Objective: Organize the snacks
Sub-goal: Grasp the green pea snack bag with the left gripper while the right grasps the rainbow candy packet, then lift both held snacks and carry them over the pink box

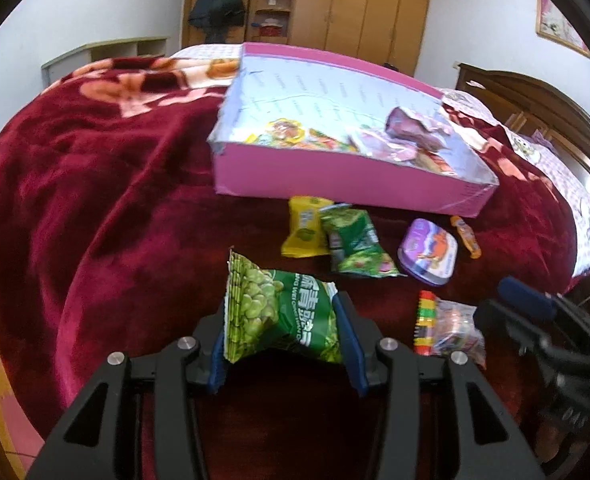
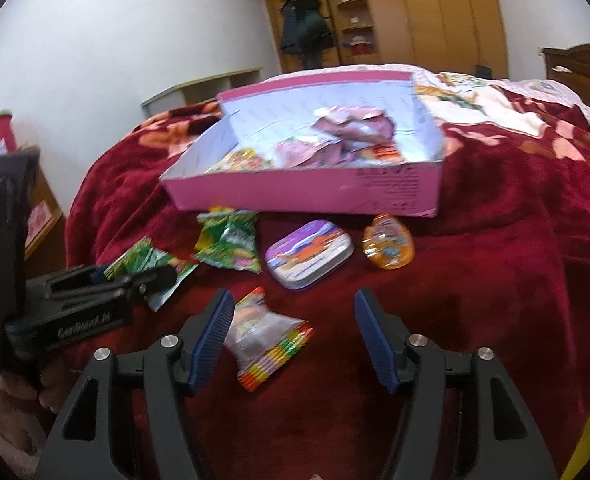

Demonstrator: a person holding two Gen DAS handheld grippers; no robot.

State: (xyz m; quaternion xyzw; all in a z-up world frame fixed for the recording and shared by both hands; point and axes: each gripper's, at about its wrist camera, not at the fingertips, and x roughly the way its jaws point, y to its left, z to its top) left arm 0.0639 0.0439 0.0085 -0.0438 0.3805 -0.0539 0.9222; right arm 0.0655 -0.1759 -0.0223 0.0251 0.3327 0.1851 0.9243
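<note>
L gripper [image 1: 281, 332] is clamped on a green pea bag [image 1: 279, 316], blue pads pressing both sides, bag lifted off the blanket [image 1: 95, 200] and crumpled at the waist. From the R wrist cam the same gripper shows at far left w/ the bag sticking out of its tips.

R gripper [image 2: 291, 340] is open, jaws wide apart. A clear candy bag [image 2: 265, 344] w/ a rainbow-striped edge lies on the blanket between them, just beside the left pad; can't tell if it touches. Right pad is clear of it.

Pink box [image 1: 335, 184] sits farther back on the bed, open top, white lining. Inside: purple wrappers [image 1: 407, 128] toward the right side and a colourful packet [image 1: 287, 132] toward the left, plus a red-orange packet at the near wall.

Loose on the blanket in front of the box:
- yellow packet [image 1: 305, 226], touching the box's near wall area, partly under a green packet [image 1: 355, 246]
- purple tin [image 1: 429, 252], flat, lid up, right of the green packet
- orange pack [image 1: 466, 236], just right of the tin, apart from it

Background: wood wardrobe [image 1: 359, 4] w/ open shelves, dark coats [image 1: 217, 4] hanging beside them, dark headboard [image 1: 535, 108] at right.
</note>
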